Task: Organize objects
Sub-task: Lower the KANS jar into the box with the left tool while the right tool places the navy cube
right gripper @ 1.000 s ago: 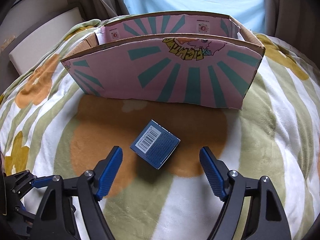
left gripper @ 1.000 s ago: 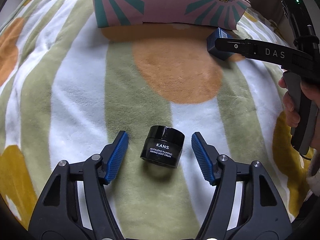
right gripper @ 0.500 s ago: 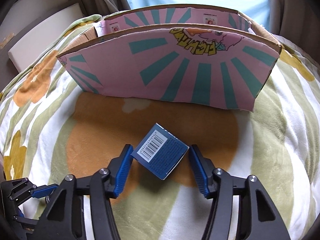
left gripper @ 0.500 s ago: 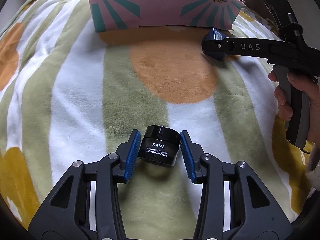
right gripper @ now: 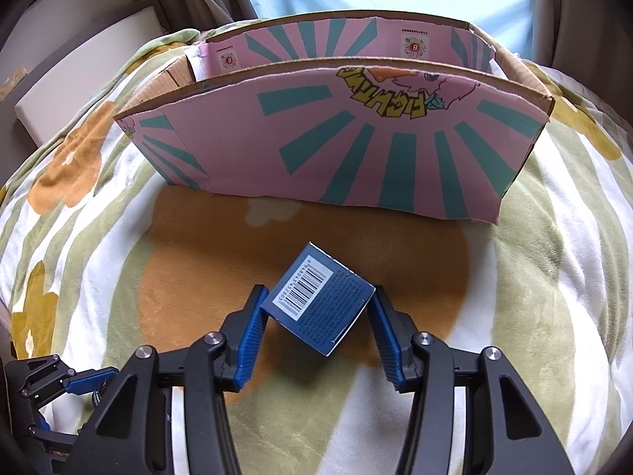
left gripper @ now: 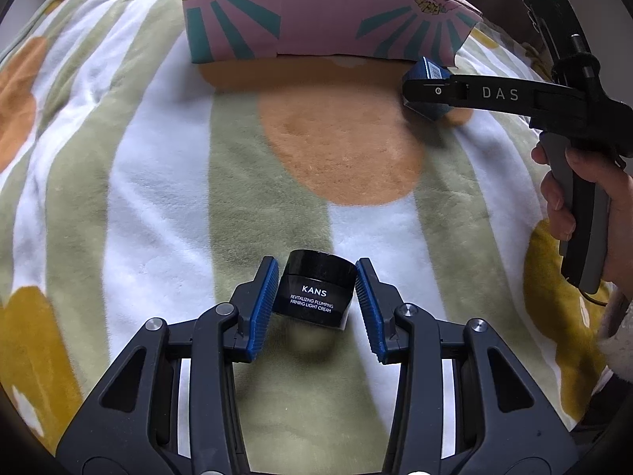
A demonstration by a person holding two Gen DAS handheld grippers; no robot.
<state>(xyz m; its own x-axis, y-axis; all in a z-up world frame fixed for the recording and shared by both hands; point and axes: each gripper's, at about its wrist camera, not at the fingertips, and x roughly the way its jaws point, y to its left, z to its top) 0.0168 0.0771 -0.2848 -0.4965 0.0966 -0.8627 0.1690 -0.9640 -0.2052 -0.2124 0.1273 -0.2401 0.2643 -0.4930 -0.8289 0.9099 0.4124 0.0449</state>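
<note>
My left gripper (left gripper: 315,282) is shut on a black cream jar (left gripper: 315,288) with "KANS" in white letters, its blue pads against both sides. The jar seems lifted a little off the blanket. My right gripper (right gripper: 317,305) is shut on a small blue box (right gripper: 319,303) with a barcode label, held tilted just above the blanket. This box and gripper also show in the left wrist view (left gripper: 428,92), close to the front of an open pink cardboard box (right gripper: 336,158) with teal rays.
A soft blanket (left gripper: 166,182) with green, white and orange patches covers the surface. The pink box (left gripper: 316,16) stands at its far side. A white panel (right gripper: 91,75) lies far left. Curtains hang behind. The left gripper shows at the right wrist view's lower left (right gripper: 51,384).
Both grippers were open around their objects one second ago. Both have closed, the left on the jar and the right on the blue box, and both objects look slightly raised.
</note>
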